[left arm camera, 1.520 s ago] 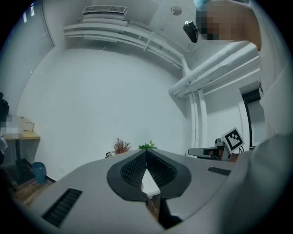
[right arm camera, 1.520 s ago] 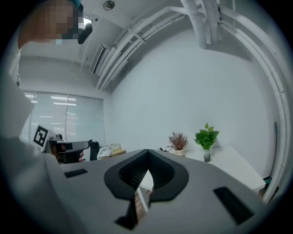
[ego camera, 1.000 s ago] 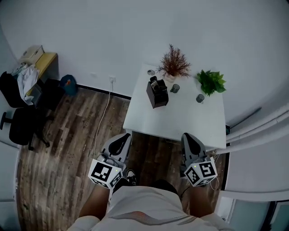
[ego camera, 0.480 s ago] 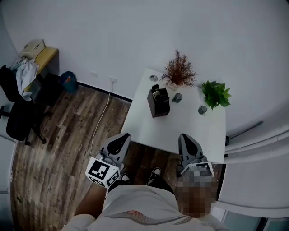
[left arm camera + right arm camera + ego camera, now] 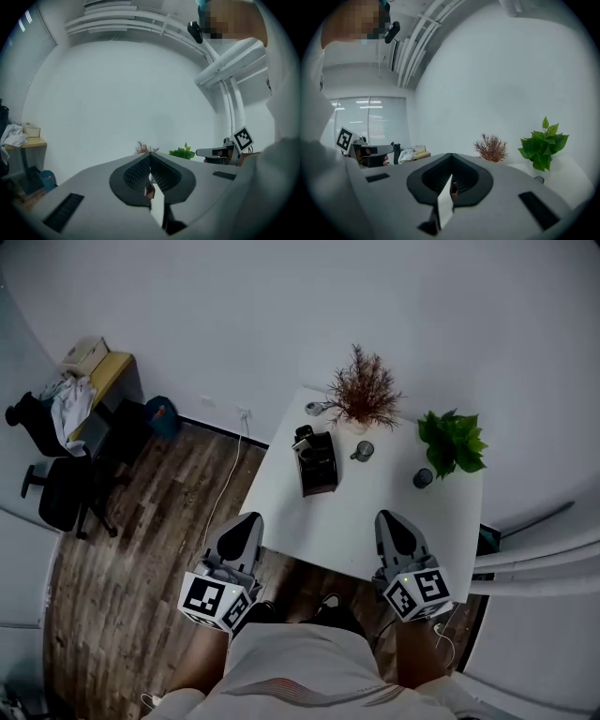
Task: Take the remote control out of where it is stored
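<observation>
A black holder box [image 5: 317,465] stands on the white table [image 5: 394,512], toward its far left. Dark slim items stick up from its far end [image 5: 303,437]; they are too small to tell whether one is the remote control. My left gripper [image 5: 248,518] [image 5: 150,154] hangs over the floor just left of the table's near corner, jaws together and empty. My right gripper [image 5: 387,517] [image 5: 451,155] is over the table's near edge, also shut with nothing in it. Both are well short of the holder.
A reddish dried plant [image 5: 362,390], a green plant [image 5: 453,440] and two small cups [image 5: 363,451] [image 5: 423,477] stand at the table's back. To the left are an office chair [image 5: 58,495], a yellow desk [image 5: 105,371] and a cable [image 5: 223,488] on the wood floor.
The person has stepped closer to the table, and both grippers have moved forward with them. Both grippers stay shut and empty.
</observation>
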`<state>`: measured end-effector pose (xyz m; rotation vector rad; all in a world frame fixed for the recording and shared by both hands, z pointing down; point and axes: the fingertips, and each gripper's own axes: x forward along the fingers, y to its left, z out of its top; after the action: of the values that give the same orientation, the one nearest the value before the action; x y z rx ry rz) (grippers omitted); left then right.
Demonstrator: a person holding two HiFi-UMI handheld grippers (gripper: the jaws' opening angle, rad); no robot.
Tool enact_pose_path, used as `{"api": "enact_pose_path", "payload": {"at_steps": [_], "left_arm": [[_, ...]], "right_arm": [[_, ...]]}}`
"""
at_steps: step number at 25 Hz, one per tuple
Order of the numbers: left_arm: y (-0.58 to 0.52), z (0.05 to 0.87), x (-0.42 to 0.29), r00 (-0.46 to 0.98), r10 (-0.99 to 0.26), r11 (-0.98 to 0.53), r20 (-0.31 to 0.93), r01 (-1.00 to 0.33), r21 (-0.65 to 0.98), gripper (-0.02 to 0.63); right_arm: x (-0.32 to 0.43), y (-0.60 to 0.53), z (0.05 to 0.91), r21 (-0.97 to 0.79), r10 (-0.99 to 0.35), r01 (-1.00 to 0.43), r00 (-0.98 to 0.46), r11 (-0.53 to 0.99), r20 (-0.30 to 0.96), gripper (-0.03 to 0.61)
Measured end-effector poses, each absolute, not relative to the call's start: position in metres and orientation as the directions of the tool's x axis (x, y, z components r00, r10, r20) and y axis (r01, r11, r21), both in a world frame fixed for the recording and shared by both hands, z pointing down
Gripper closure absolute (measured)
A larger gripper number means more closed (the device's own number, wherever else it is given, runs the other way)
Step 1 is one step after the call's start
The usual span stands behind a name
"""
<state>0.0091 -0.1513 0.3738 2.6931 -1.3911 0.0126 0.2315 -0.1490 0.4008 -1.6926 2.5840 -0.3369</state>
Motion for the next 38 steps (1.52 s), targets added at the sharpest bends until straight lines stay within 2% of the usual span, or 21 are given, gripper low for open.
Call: {"api": "enact_pose_path", "payload": {"at_steps": [9, 16, 19, 30, 38], "left_arm": [[-0.170, 0.376, 0.022, 0.639, -0.768, -0.633, 0.047, -0.768, 0.096, 0.604], [-0.186, 0.383, -0.023, 0.644, -0.763, -0.634, 0.049, -0.761, 0.136, 0.604], [-0.188, 0.390, -0.041, 0.636, -0.770, -0.623, 0.057, -0.768, 0.150, 0.604], [-0.192, 0.424, -0.072, 0.606, -0.786, -0.577, 0.124, -0.790, 0.208, 0.604], [-0.203, 0.438, -0.077, 0.595, -0.785, -0.559, 0.170, -0.800, 0.218, 0.604]], "right_arm": [[0.229, -0.161, 0.409, -0.176, -0.924, -0.923, -0.364, 0.341, 0.120, 0.565], [0.192, -0.200, 0.429, -0.009, -0.933, -0.960, -0.273, 0.279, 0.234, 0.560], [0.180, -0.225, 0.447, 0.007, -0.920, -0.961, -0.263, 0.277, 0.289, 0.466], [0.155, -0.305, 0.523, 0.040, -0.878, -0.967, -0.209, 0.250, 0.430, 0.373], [0.154, -0.334, 0.560, 0.048, -0.862, -0.972, -0.180, 0.229, 0.475, 0.371]]}}
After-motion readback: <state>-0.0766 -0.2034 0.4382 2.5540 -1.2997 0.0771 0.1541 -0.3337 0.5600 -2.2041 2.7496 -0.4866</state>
